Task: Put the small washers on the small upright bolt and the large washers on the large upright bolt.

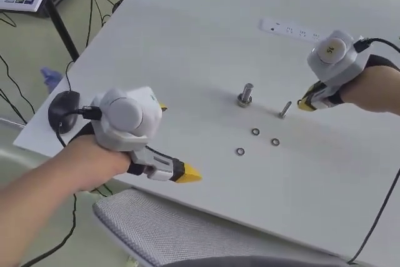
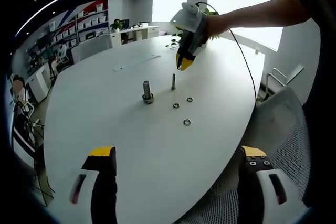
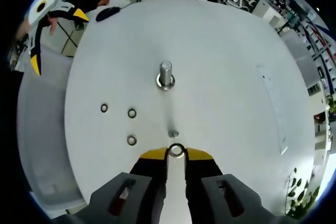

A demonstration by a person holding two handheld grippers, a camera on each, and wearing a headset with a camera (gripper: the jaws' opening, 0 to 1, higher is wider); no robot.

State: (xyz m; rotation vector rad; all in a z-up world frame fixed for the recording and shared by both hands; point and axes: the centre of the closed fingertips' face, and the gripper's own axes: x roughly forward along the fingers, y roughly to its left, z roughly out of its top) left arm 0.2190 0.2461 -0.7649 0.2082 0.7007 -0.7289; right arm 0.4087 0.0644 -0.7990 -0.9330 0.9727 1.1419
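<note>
Right gripper view: the right gripper [image 3: 177,156] is clamped on a washer [image 3: 177,150], and the small bolt [image 3: 173,133] stands upright just ahead of its tips. The left gripper [image 2: 178,153] is farther from that bolt, jaws apart.

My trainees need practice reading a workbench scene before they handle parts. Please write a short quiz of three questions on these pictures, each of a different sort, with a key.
1. How many loose washers lie on the table near the large bolt and the small bolt?
2. True or false: the left tool is shut on a washer.
3. Which is the right tool closest to? A. the large bolt B. the small bolt C. the table's near edge

Key
1. Three.
2. False: its jaws stand wide apart, with nothing between them.
3. B: it pinches the held washer just short of that bolt.
</note>
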